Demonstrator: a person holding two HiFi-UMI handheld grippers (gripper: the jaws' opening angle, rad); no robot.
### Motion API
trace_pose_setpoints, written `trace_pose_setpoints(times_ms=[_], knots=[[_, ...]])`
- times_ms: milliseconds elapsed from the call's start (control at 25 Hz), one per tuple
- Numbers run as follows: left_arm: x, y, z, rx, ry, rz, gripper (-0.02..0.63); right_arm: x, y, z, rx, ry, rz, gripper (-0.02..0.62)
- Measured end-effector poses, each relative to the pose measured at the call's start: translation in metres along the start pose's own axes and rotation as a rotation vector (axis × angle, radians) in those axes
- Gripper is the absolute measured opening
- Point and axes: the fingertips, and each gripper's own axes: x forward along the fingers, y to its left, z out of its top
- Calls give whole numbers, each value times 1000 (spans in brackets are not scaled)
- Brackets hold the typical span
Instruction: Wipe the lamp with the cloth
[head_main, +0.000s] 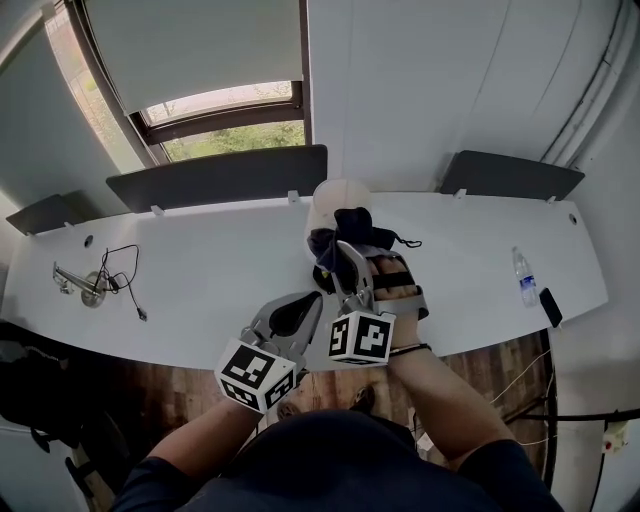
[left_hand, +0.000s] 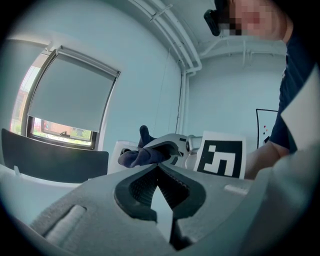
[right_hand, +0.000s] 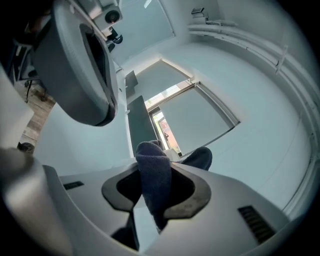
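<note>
Navy cloth (head_main: 348, 238) is bunched against the front of the white, dome-shaped lamp (head_main: 335, 198) at the far side of the white desk (head_main: 200, 270). It is clamped between the jaws of the right gripper (right_hand: 155, 172), a fold standing up through them. The right forearm reaches straight out from the body with the right hand (head_main: 398, 298) wrapped on the handle, the gripper pointing at the lamp. The left forearm comes in from the lower left, and the left gripper (left_hand: 159, 167) is pinched closed on nothing and angled toward the right one, just beside its marker cube over the desk's near edge.
</note>
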Motion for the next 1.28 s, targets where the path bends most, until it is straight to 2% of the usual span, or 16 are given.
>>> trace_pose_setpoints(times_ms=[360, 640, 880, 1040, 1280], knots=[[-4, 7, -14, -7, 41, 24, 6, 12, 40, -13, 31, 7, 88, 124], [-2, 11, -26, -13, 61, 36, 6, 20, 88, -34, 19, 35, 197, 123], [1, 11, -33, -34, 68, 51, 6, 25, 111, -47, -5, 45, 260, 124], [7, 4, -33, -38, 63, 50, 6, 20, 99, -46, -2, 25, 252, 123], [19, -3, -23, -32, 32, 48, 6, 7, 51, -40, -32, -18, 176, 123]])
